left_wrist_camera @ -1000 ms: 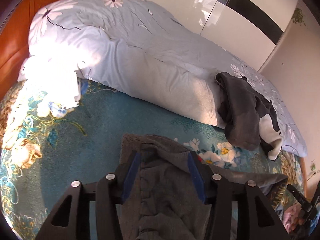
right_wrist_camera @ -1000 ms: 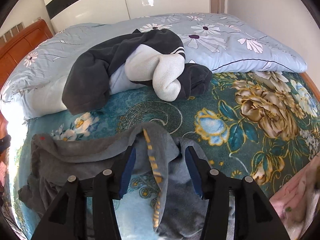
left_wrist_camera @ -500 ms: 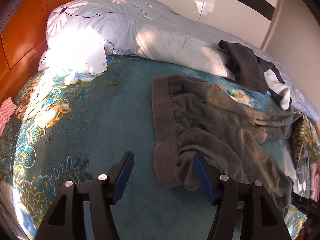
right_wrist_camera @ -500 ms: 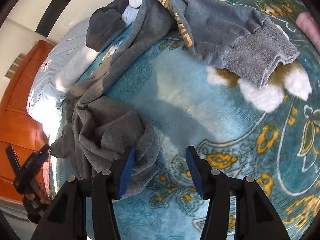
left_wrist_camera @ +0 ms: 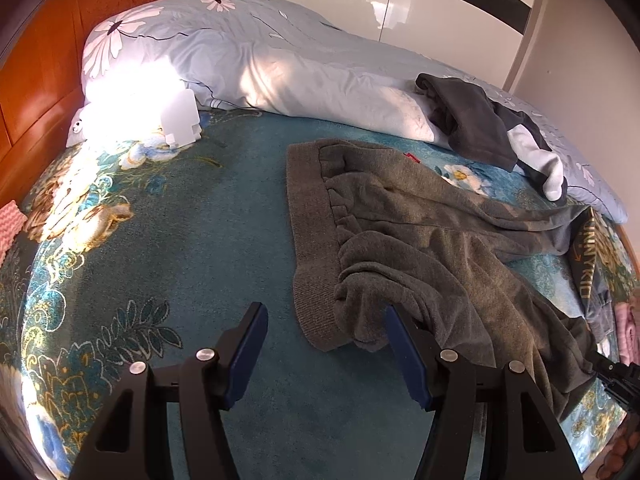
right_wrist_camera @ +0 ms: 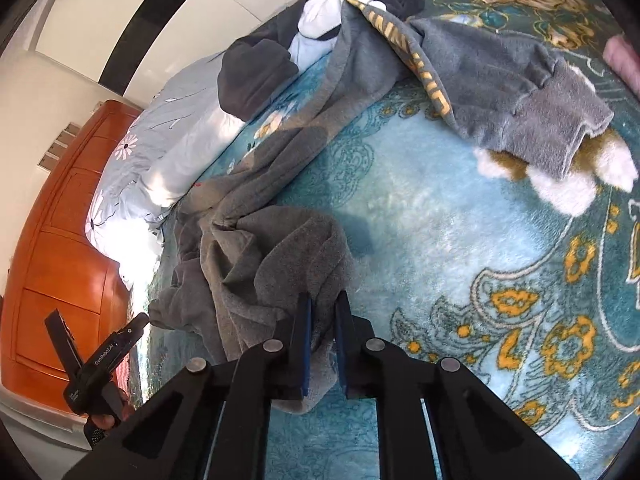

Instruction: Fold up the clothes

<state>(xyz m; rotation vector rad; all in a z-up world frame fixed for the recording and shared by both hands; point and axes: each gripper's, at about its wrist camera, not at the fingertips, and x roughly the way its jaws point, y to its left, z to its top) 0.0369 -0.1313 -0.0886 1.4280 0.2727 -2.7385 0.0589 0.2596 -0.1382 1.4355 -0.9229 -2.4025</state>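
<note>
Grey sweatpants [left_wrist_camera: 420, 236] sprawl rumpled across teal floral blanket [left_wrist_camera: 168, 240], waistband nearest headboard side. Dark garment [left_wrist_camera: 476, 128] heaped on pale duvet [left_wrist_camera: 288, 68] behind. Right gripper [right_wrist_camera: 322, 338] pinches a bunched fold of the pants. Left gripper [left_wrist_camera: 324, 344] gapes wide, holding nothing, beside the waistband.

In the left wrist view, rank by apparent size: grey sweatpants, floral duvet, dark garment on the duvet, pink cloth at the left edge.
1. Floral duvet
2. Grey sweatpants, nearer the camera, so unsure against the duvet
3. Dark garment
4. Pink cloth, cut off by the frame
</note>
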